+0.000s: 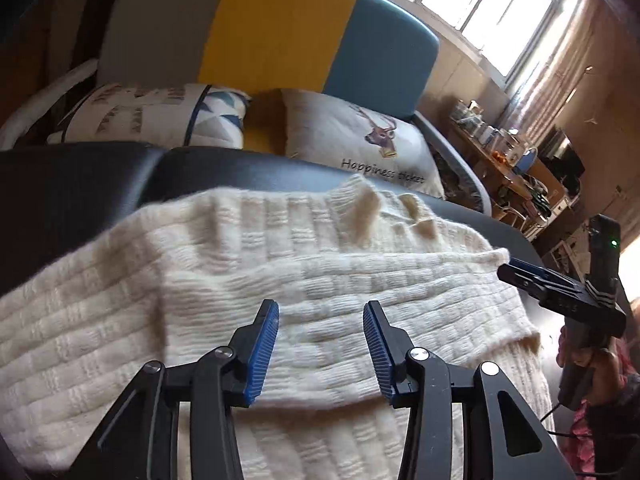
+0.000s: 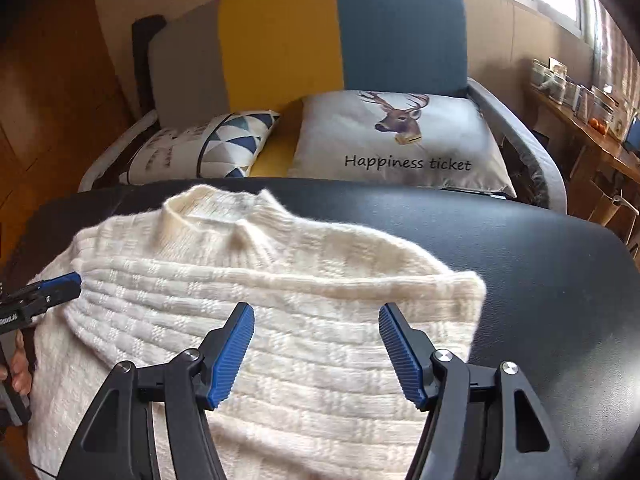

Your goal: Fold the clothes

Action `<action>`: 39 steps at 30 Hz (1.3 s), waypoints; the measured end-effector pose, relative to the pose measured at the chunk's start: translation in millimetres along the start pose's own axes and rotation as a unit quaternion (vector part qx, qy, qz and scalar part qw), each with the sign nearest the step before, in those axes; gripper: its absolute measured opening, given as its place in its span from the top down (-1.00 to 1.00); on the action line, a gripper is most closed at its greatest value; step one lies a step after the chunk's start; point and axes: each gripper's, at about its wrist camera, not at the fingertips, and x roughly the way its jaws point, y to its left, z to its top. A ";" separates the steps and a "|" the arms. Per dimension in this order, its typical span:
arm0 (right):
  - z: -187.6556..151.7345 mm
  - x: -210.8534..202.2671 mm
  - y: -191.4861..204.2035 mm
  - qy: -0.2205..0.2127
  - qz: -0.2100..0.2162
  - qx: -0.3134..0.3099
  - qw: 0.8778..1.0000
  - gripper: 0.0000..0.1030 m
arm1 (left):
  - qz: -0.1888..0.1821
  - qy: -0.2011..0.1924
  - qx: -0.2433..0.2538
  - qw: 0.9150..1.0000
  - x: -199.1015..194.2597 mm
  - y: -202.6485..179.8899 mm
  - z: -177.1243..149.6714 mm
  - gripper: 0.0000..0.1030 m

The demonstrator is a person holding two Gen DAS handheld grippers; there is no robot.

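Your left gripper (image 1: 320, 316) and right gripper (image 2: 316, 320) both hover over the cream sweater (image 2: 280, 304) lying flat on the black worktop (image 2: 540, 272), jaws apart and empty on each, collar toward the deer cushion (image 2: 400, 136), a sleeve folded across the chest.

"Happiness ticket" in black script on white deer pillow (image 2: 404, 140), printed below the stag head, pillow at 12 o'clock past the desk. Same pillow (image 1: 360, 140) in left wrist view, text blurred, reads roughly "Happiness ticket". Small white lettering on side of left tongs (image 2: 64, 282) at 9 o'clock, too small to read. No other text legible.
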 end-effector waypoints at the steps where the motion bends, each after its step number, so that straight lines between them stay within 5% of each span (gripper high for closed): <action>1: -5.1 5.1 5.4 0.007 -0.001 0.002 1.000 -0.31 | 0.007 0.003 -0.003 1.000 2.0 7.6 -2.8 0.13; 3: -17.0 21.0 13.2 0.035 -0.012 0.007 0.999 -0.31 | 0.014 0.003 -0.002 1.000 4.7 15.9 -7.9 0.16; 7: -32.9 25.9 17.5 0.006 -0.031 0.004 0.999 -0.33 | 0.019 0.001 -0.001 1.000 6.3 15.0 -10.2 0.16; 13: -23.1 -5.8 37.9 -0.006 -0.007 -0.001 1.000 -0.33 | -0.046 -0.050 -0.093 0.993 -50.5 37.6 -12.7 0.16; 17: -23.9 -1.1 66.8 0.003 0.016 -0.011 1.000 -0.33 | -0.041 -0.048 -0.049 0.997 -59.9 26.4 -24.7 0.16; 21: -34.0 24.9 81.2 0.029 -0.005 -0.012 0.999 -0.36 | -0.021 -0.016 -0.017 0.999 -30.2 10.9 -24.5 0.14; 27: -33.1 9.7 78.6 0.017 0.020 0.023 0.999 -0.36 | -0.047 -0.011 -0.116 0.992 -29.9 39.7 -25.7 0.20; 29: -37.4 -6.7 79.7 0.001 0.061 0.041 0.997 -0.36 | -0.080 -0.031 -0.159 0.983 -53.2 52.5 -31.0 0.16; 33: -58.8 -25.8 79.3 0.001 0.142 0.090 0.986 -0.36 | -0.110 -0.083 -0.283 0.949 -117.3 114.6 -63.9 -0.01; 37: -89.8 -24.0 77.6 0.028 0.151 0.128 0.980 -0.36 | -0.044 -0.131 -0.375 0.917 -188.6 198.9 -112.4 -0.01; 39: -99.6 -24.7 76.1 0.023 0.150 0.138 0.979 -0.34 | 0.010 -0.152 -0.434 0.888 -223.3 245.3 -142.6 -0.01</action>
